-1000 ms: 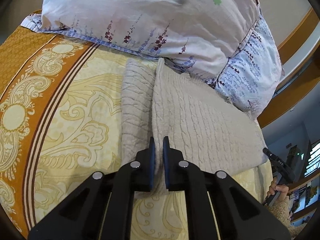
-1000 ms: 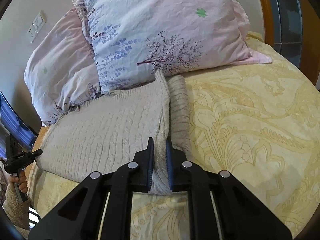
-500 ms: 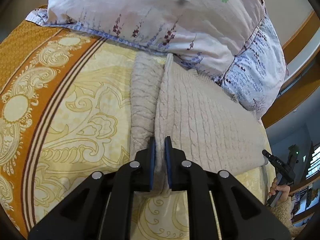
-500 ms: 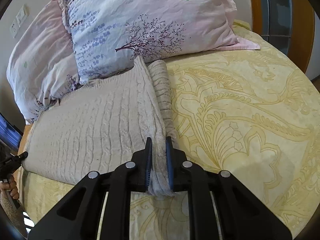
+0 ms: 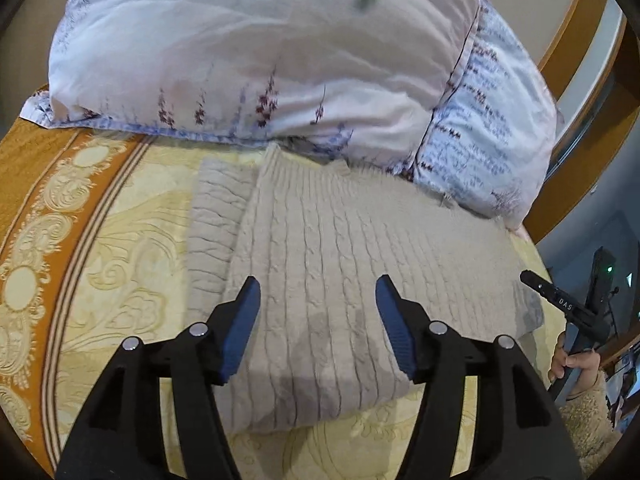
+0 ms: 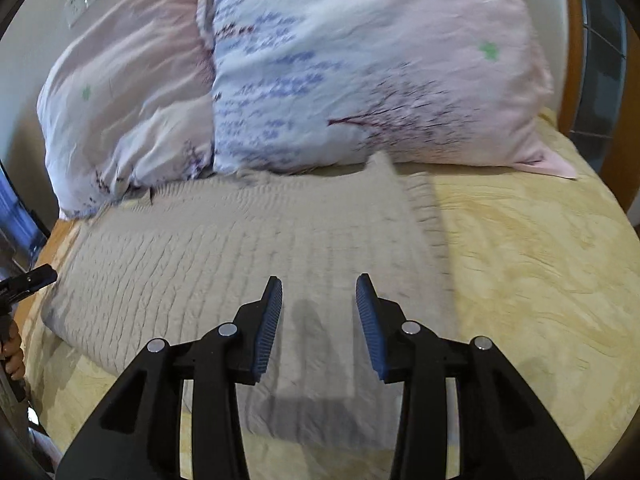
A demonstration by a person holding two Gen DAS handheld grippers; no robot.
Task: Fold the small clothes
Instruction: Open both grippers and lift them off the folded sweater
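Note:
A beige cable-knit sweater [image 5: 360,248] lies flat on the yellow patterned bedspread [image 5: 132,248], its near side folded over onto itself. My left gripper [image 5: 318,292] is open and empty, just above the sweater's near part. The sweater also shows in the right wrist view [image 6: 240,256], folded edge toward the right. My right gripper [image 6: 319,292] is open and empty above its near end. The other gripper's black tip shows at the far side in each view [image 5: 560,300] [image 6: 28,280].
Two floral pillows [image 5: 260,52] [image 6: 360,72] lean at the head of the bed, right behind the sweater. A wooden bed frame [image 5: 580,32] curves behind them. The bedspread [image 6: 520,248] stretches to the right of the sweater. An orange border [image 5: 40,184] runs along the left.
Both grippers were shut on the sweater's folded edge and holding it up. Now both have opened and let go, and the fold lies flat on the sweater.

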